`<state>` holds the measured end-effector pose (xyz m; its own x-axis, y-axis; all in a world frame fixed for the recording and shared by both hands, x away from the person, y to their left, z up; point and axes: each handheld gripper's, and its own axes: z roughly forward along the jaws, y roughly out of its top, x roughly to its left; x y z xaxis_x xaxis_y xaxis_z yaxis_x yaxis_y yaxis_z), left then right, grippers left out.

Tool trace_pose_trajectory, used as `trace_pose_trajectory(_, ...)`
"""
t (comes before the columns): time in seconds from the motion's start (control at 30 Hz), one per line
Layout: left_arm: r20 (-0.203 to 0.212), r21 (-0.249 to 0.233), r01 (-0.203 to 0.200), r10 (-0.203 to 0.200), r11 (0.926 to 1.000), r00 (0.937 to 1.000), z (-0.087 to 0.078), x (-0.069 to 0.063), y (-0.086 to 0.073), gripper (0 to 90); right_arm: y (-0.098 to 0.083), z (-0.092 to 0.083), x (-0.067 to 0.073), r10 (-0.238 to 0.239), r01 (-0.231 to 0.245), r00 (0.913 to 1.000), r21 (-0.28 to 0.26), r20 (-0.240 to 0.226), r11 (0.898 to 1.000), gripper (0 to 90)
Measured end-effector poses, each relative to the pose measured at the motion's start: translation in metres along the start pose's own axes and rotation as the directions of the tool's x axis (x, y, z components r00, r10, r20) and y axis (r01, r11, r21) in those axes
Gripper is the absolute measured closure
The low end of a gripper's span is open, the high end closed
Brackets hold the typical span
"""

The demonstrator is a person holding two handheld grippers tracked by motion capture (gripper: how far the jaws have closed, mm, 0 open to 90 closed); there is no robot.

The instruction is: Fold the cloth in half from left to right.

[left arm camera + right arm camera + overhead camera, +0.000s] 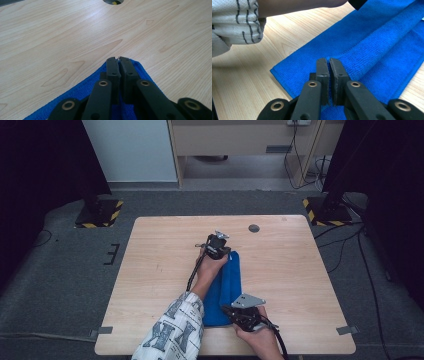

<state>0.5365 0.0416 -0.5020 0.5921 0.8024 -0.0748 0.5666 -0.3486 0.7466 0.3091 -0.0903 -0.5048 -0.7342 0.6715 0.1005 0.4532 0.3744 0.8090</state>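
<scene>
Jaws of both grippers (119, 58) (329, 60) clamped on blue towel (226, 290): L far corner, R near end.

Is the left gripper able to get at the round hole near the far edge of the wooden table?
Probably yes. The left gripper sits at the far end of the folded blue cloth, and bare wooden table lies between it and the round hole.
</scene>
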Motion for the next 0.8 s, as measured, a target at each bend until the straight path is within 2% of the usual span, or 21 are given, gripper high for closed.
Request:
trace_pose_trajectory(0.07, 0.006, -0.003, 0.008, -0.008, 1.0, 1.0, 0.001, 0.0, 0.0, 85.9, -0.001, -0.001, -0.001, 0.0, 0.0, 1.0, 0.003, 0.003, 1.0, 86.3)
trace_pose_trajectory(0.13, 0.013, 0.003, 0.0, 0.0, 1.0, 0.9999, 0.002, -0.001, -0.001, 85.3, -0.002, -0.002, -0.003, 0.004, -0.004, 1.0, 0.013, 0.005, 1.0, 85.2)
trace_pose_trajectory(0.23, 0.022, 0.006, 0.005, -0.005, 1.0, 0.9998, 0.003, -0.002, -0.001, 84.2, -0.004, -0.001, -0.005, 0.017, -0.018, 0.9995, 0.026, 0.026, 0.999, 79.4)
trace_pose_trajectory(0.4, 0.031, -0.007, 0.018, -0.017, 0.9998, 0.9994, 0.003, -0.002, -0.001, 79.9, -0.004, -0.001, -0.008, 0.041, -0.043, 0.9981, 0.026, 0.047, 0.999, 65.2)
trace_pose_trajectory(0.57, 0.033, -0.018, 0.007, -0.006, 0.9998, 0.9994, 0.003, -0.004, -0.001, 69.9, -0.002, -0.004, -0.011, 0.058, -0.06, 0.9943, 0.018, 0.089, 0.998, 52.1)
trace_pose_trajectory(0.63, 0.044, -0.028, 0.014, -0.013, 0.9995, 0.999, 0.003, -0.005, 0.0, 67.6, -0.002, -0.004, -0.012, 0.063, -0.065, 0.9935, 0.013, 0.095, 0.998, 49.2)
trace_pose_trajectory(0.8, 0.044, -0.044, 0.002, 0.0, 0.999, 0.999, 0.0, -0.007, 0.002, 62.7, -0.001, -0.005, -0.013, 0.07, -0.072, 0.9905, 0.006, 0.118, 0.997, 36.8)
